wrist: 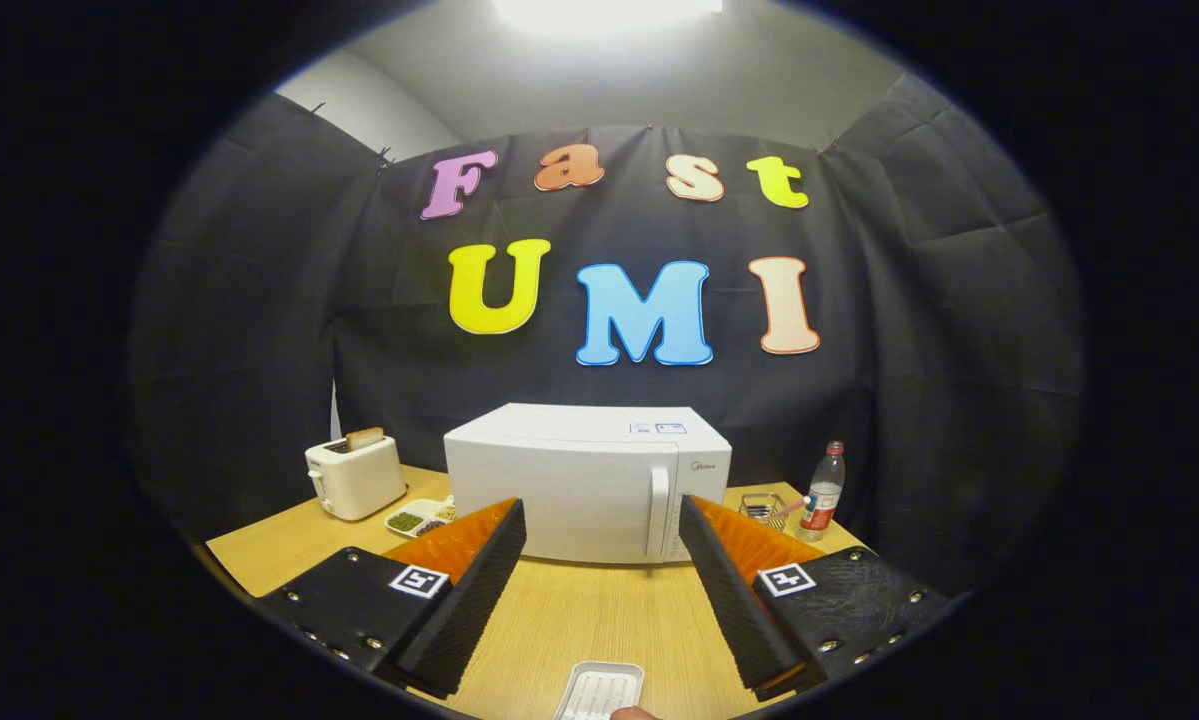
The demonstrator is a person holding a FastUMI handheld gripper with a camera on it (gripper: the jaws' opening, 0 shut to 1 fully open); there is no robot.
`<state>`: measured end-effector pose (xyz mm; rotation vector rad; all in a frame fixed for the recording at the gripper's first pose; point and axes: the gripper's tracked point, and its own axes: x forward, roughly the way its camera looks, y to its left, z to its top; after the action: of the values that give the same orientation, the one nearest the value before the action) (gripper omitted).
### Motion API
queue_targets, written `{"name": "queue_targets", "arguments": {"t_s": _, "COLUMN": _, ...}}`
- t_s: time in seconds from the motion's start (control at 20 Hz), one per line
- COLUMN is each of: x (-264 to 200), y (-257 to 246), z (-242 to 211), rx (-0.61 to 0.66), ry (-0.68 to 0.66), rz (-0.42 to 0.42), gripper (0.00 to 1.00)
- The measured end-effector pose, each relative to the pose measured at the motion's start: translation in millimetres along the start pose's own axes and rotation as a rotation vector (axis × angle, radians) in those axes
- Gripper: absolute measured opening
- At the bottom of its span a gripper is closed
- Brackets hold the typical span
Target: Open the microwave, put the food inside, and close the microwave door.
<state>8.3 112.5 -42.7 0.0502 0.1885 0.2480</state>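
Tray: a small white tray (pixel 599 690) sits nearest you on the table, low between the fingers, with a bit of something brownish at its near edge. Looks like the food, but too little of it shows for you to be sure.

Gripper: your gripper (pixel 602 525) is spread wide with nothing between the fingers, held back over the table and aimed at the microwave. My guess is it's parked there so you've got both tray and door in sight.

Table: bare wood (pixel 599 610) runs from the tray up to the microwave, so nothing blocks a straight run in.

Microwave: the white microwave (pixel 587 480) stands square on, just beyond the fingertips, door shut. The upright handle (pixel 657 512) is on the door's right side, next to the control panel.

Stage: shut door plus tray outside fits a point where the food hasn't gone in. What's inside the microwave is hidden, though.

Left side: a toaster (pixel 355 476) with bread in the slot, and a divided dish (pixel 417 518) of bits between it and the microwave. Well off your line.

Right side: a glass (pixel 762 508) and a bottle (pixel 823 492) stand near the handle side. Worth minding if the door swings or your elbow drifts.
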Motion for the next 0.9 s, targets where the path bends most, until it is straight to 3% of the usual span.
{"name": "queue_targets", "arguments": {"t_s": 0.45, "x": 5.8, "y": 16.2, "z": 15.5, "rx": 0.005, "ry": -0.018, "rz": 0.044, "gripper": 0.97}}
{"name": "queue_targets", "arguments": {"t_s": 0.9, "x": 9.9, "y": 5.4, "z": 15.2, "rx": 0.010, "ry": -0.016, "rz": 0.026, "gripper": 0.97}}
